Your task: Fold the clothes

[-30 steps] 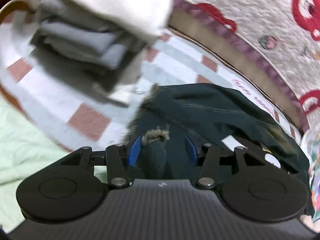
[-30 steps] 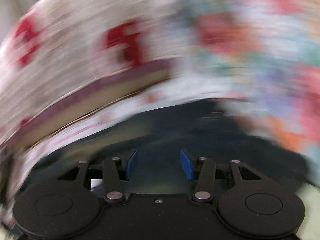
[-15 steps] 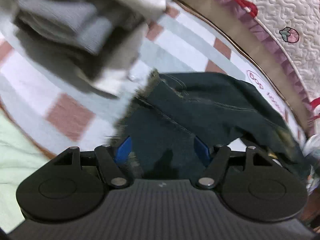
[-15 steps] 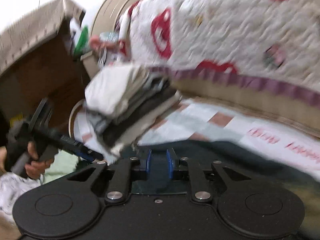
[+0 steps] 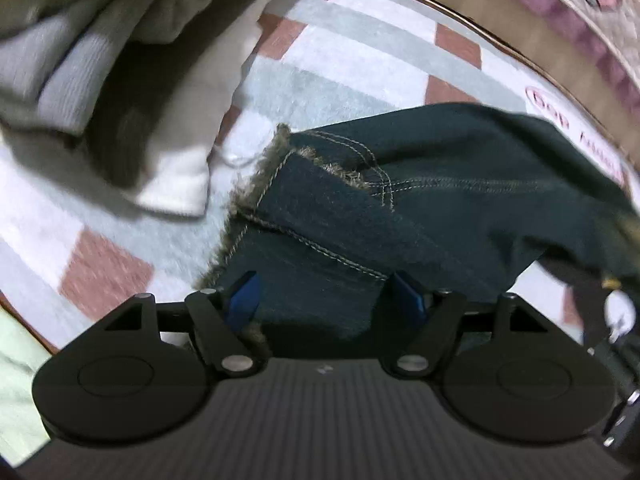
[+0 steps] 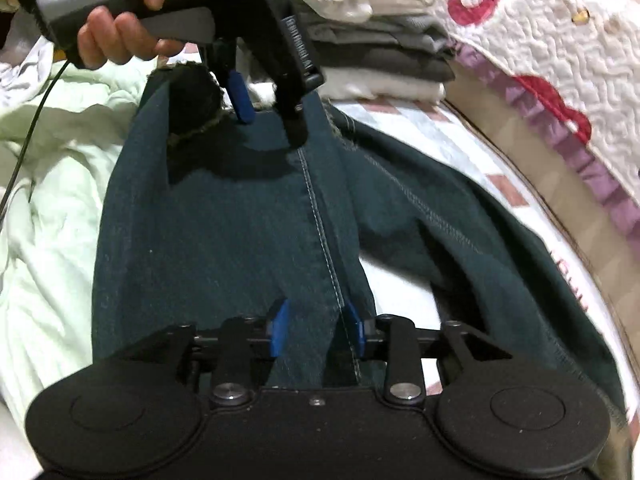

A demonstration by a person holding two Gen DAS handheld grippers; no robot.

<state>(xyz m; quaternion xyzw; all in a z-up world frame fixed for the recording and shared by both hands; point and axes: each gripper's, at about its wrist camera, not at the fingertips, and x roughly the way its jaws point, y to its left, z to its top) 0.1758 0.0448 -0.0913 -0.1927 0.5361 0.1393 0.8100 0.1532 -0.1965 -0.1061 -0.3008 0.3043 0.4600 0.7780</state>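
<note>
Our left gripper [image 5: 324, 296] stands wide open over the frayed hem of the dark blue denim jeans [image 5: 420, 208]. Our right gripper [image 6: 316, 330] seems to pinch a seamed fold of the jeans, though blur hides contact. They lie stretched between both grippers, just beside the stack of folded grey and white clothes [image 6: 372, 36].

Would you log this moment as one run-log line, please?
step: fold jeans | left gripper: open over frayed hem | right gripper: around jeans, grip unclear | folded stack: beside
</note>
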